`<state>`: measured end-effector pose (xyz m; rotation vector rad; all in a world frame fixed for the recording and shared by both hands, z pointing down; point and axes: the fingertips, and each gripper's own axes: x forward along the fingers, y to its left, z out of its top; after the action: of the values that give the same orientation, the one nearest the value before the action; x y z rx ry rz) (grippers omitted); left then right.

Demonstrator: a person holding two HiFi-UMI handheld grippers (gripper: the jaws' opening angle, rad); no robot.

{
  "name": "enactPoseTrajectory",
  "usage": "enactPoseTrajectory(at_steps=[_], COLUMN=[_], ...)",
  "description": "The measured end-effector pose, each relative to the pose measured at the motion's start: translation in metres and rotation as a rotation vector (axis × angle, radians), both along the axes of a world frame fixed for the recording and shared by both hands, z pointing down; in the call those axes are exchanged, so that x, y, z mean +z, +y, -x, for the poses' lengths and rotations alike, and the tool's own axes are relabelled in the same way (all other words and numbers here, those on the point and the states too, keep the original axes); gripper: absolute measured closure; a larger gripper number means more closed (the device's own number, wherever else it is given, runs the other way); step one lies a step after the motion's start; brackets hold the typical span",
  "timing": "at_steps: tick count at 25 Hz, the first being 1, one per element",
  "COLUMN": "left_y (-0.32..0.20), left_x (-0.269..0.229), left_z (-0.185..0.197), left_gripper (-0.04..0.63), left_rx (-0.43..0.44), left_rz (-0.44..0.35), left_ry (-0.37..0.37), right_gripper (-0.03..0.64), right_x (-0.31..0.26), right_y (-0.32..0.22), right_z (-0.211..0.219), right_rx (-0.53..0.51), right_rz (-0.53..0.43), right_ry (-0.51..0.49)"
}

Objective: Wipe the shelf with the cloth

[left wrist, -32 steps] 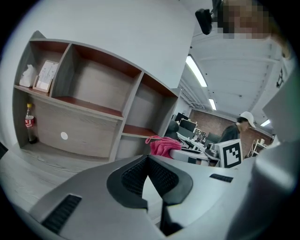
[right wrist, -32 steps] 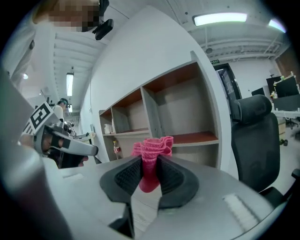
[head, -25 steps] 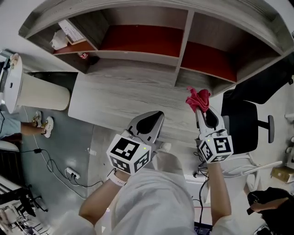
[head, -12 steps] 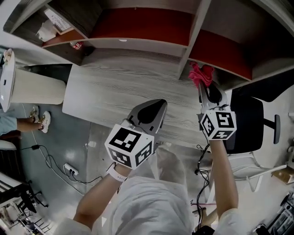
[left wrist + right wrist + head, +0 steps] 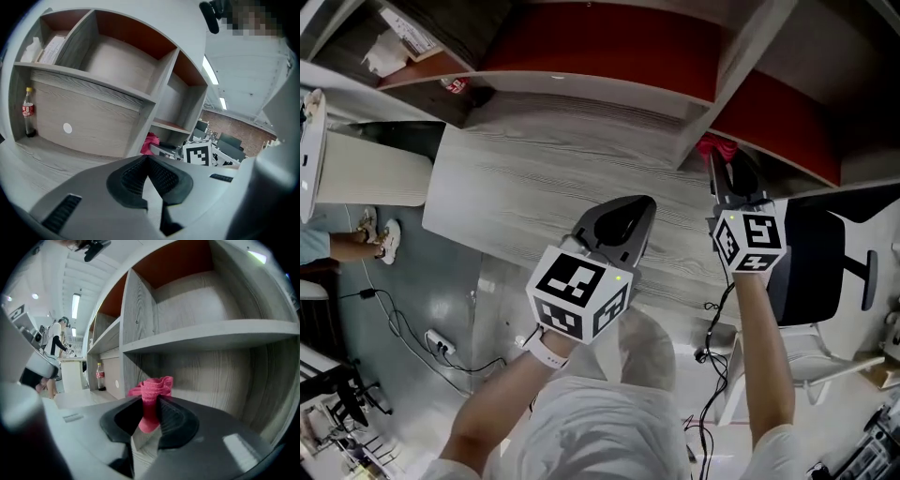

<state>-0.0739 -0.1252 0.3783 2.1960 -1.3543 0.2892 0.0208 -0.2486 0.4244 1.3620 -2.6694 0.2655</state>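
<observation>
My right gripper is shut on a pink cloth, whose bunched top sticks out past the jaws. In the head view the cloth sits at the mouth of the lower right compartment of the grey wooden shelf unit, just under its front edge. The cloth also shows small in the left gripper view. My left gripper hovers over the desk surface near its front edge, jaws shut with nothing between them.
A cola bottle stands in the left lower compartment. Papers and a box lie on the upper left shelf. A black office chair is at the right; a white cabinet at the left.
My right gripper has carried the cloth forward, from over the desk to the opening of the lower right compartment. The left gripper stayed over the desk's front edge.
</observation>
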Motion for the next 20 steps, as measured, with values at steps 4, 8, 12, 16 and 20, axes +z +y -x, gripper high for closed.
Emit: enactPoseTrajectory(at_steps=[4,8,12,16,20], left_y=[-0.008,-0.015,-0.020,-0.021,-0.019], left_x=[0.008,0.013,0.018,0.025,0.031], left_z=[0.004,0.005,-0.001,-0.007,-0.011], left_gripper=[0.589,0.589,0.589,0.589,0.589], left_rx=[0.005,-0.002,0.000,0.018,0.029], left_rz=[0.004,-0.005,-0.003,0.007,0.018], left_ry=[-0.006,-0.009,-0.008,-0.005,-0.008], right_gripper=[0.524,0.525,0.526,0.526,0.526], right_x=[0.001,0.008,0.011,0.012,0.020], right_y=[-0.022,-0.035,-0.050,-0.064,-0.076], right_z=[0.005,0.008,0.012,0.018,0.019], right_rx=[0.031,0.053,0.066,0.092,0.117], right_rz=[-0.012,-0.023,-0.026,-0.037,-0.048], right_ry=[-0.023,-0.004,-0.009,-0.034,-0.010])
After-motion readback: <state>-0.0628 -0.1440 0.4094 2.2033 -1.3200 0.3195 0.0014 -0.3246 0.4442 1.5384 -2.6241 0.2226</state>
